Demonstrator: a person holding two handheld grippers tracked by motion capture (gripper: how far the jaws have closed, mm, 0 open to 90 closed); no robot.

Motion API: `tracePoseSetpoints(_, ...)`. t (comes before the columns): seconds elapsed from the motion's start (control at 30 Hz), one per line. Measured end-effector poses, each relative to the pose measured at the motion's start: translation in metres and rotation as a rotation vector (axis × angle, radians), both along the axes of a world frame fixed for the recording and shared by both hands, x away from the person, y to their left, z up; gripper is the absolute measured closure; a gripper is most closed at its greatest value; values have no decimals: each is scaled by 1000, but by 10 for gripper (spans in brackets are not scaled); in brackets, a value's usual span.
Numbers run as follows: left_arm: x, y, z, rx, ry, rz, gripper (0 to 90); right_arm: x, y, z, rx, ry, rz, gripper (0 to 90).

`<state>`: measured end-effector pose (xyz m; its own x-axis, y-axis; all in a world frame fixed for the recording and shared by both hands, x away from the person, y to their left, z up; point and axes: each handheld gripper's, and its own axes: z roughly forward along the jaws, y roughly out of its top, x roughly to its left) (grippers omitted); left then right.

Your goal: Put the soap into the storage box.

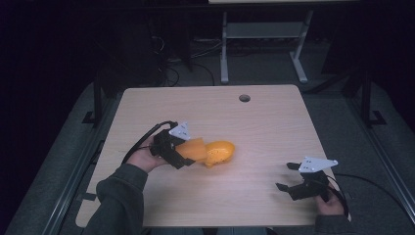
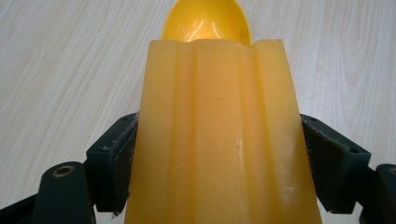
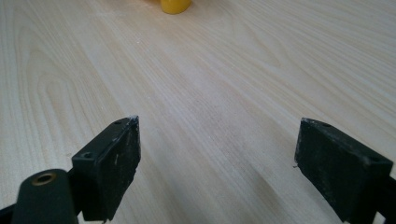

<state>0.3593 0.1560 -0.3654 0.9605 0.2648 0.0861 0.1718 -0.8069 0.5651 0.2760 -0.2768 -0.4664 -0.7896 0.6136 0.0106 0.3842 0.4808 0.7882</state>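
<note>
We see the left hand-held gripper (image 2: 217,154) clamped on a ribbed orange block (image 2: 217,140), a yellow scoop (image 2: 205,21) just beyond; right hand-held gripper (image 3: 217,158) apart over the bare tabletop (image 3: 210,84).

a light wood table (image 1: 274,122) with rounded corners stands in a dim room, with a round cable hole (image 1: 244,98) near the middle of its far edge. beyond the far edge, grey floor (image 1: 264,68) carries the pale metal legs of another desk (image 1: 224,54), and dark cables (image 1: 171,73) lie tangled off the far left corner. the surroundings fall into near blackness, while the tabletop is lit from above.
</note>
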Motion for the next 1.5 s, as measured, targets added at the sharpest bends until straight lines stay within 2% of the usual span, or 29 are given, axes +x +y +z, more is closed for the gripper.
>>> tracePoseSetpoints(0.27,6,-9,1,-1,7,-10,207,0,0,0,2,-1,0,137)
tracePoseSetpoints(0.33,8,-13,2,12,1,-22,207,0,0,0,4,-2,0,137)
tracePoseSetpoints(0.4,9,-14,1,0,4,-18,207,0,0,0,6,2,-3,137)
tracePoseSetpoints(0.53,13,-21,0,17,6,-30,207,0,-1,0,9,0,-2,137)
tracePoseSetpoints(0.67,15,-26,-1,9,7,-31,207,0,-1,0,10,-1,-1,137)
tracePoseSetpoints(0.87,21,-36,-3,20,11,-51,207,0,-1,0,11,-3,-1,137)
tracePoseSetpoints(1.13,27,-46,-11,1,29,-44,207,0,-2,1,14,2,-1,137)
tracePoseSetpoints(1.17,28,-46,-11,12,27,-52,207,0,-2,1,14,2,-1,137)
tracePoseSetpoints(1.3,31,-51,-13,-10,31,-45,208,0,-2,1,15,2,0,137)
tracePoseSetpoints(1.33,32,-53,-13,6,31,-54,207,0,-2,1,15,2,0,137)
tracePoseSetpoints(1.43,32,-56,-14,-2,34,-49,207,0,-2,1,15,2,0,137)
tracePoseSetpoints(1.47,33,-57,-13,19,27,-62,207,0,-2,1,15,1,1,137)
tracePoseSetpoints(1.5,33,-59,-14,11,33,-57,207,0,-2,1,15,1,1,137)
